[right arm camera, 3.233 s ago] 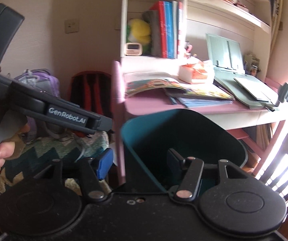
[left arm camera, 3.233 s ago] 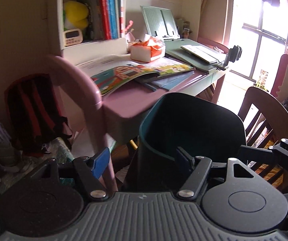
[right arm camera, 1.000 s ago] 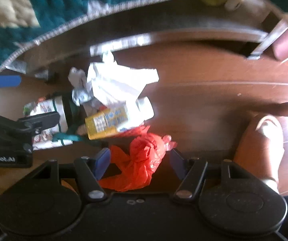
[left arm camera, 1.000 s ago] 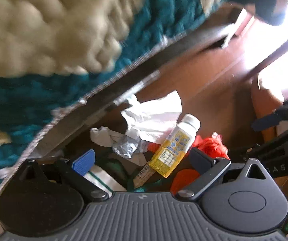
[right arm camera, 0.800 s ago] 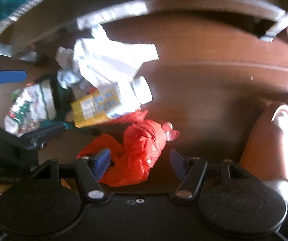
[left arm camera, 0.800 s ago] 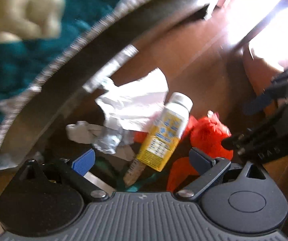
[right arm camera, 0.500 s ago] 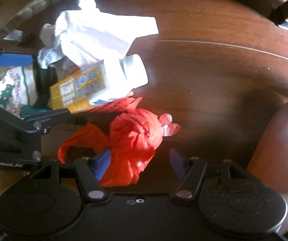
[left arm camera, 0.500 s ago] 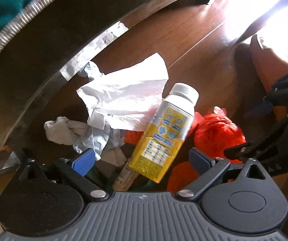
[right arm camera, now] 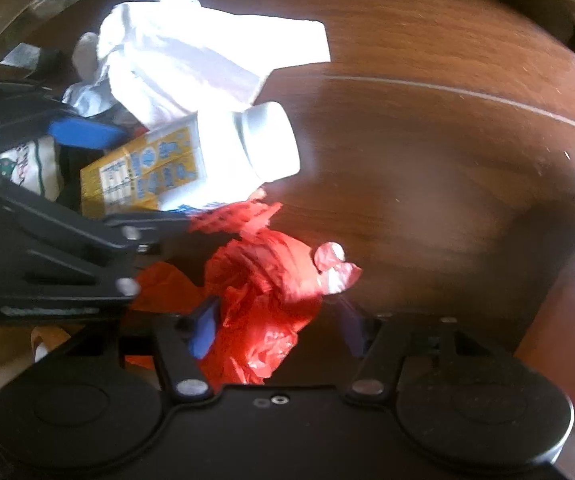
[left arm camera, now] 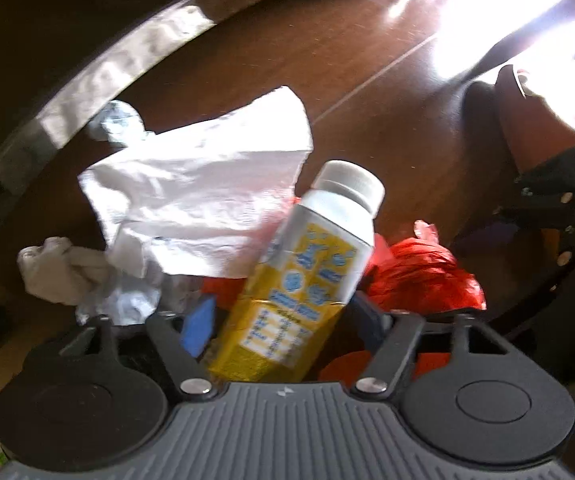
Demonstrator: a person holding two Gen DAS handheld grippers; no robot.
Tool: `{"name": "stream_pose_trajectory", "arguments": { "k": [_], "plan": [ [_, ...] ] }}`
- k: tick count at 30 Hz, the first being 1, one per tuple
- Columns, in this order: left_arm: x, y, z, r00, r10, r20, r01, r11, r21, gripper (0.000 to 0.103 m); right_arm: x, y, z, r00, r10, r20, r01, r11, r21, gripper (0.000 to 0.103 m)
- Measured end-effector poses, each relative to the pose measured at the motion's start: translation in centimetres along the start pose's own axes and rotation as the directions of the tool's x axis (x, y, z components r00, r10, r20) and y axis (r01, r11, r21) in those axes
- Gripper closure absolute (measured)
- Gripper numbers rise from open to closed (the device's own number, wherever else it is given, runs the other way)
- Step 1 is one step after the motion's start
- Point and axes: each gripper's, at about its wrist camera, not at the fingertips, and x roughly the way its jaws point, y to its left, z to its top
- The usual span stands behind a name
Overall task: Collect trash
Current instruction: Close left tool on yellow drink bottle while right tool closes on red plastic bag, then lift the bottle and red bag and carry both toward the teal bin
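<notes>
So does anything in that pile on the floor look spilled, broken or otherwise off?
No spill shows. The yellow bottle lies tipped on the pile with its white cap on, resting across the red plastic bag and white paper. Just loose litter on the wooden floor.

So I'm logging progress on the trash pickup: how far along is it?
Nothing looks collected yet. In hand: the left gripper straddles the yellow bottle, the right gripper straddles the red plastic bag; neither has closed. Still on the floor: the white paper, crumpled tissue and a printed wrapper.
</notes>
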Motion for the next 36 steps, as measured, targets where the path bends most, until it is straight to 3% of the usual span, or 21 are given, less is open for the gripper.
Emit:
{"name": "stream_pose_trajectory", "arguments": {
  "k": [8, 14, 20, 28, 36],
  "plan": [
    [-0.4, -0.6, 0.2, 1.000, -0.002, -0.010, 0.002, 1.000, -0.020, 0.043, -0.9, 1.1, 0.3, 1.000, -0.027, -0.010, 0.027, 0.999, -0.034, 0.067],
    [-2.5, -0.1, -0.1, 0.999, -0.043, -0.010, 0.042, 0.992, -0.116, 0.049, -4.0, 2.7, 0.6, 0.992, -0.117, -0.047, 0.113, 0.990, -0.079, 0.072],
    [-7.0, -0.3, -0.4, 1.000, -0.018, 0.015, 0.020, 0.989, -0.144, 0.051, -8.6, 3.8, 0.2, 0.983, -0.184, -0.024, 0.179, 0.974, -0.135, 0.073],
    [-13.7, 0.0, -3.3, 0.998, -0.006, 0.057, 0.027, 0.924, -0.381, 0.052, -15.1, 4.1, -2.9, 0.970, -0.232, 0.078, 0.239, 0.966, -0.095, 0.073],
    [-22.8, -1.3, -6.0, 0.982, 0.002, 0.190, 0.097, 0.855, -0.510, 0.052, -23.3, 4.9, -6.8, 0.946, -0.227, 0.233, 0.246, 0.968, -0.056, 0.073]
  ]
}}
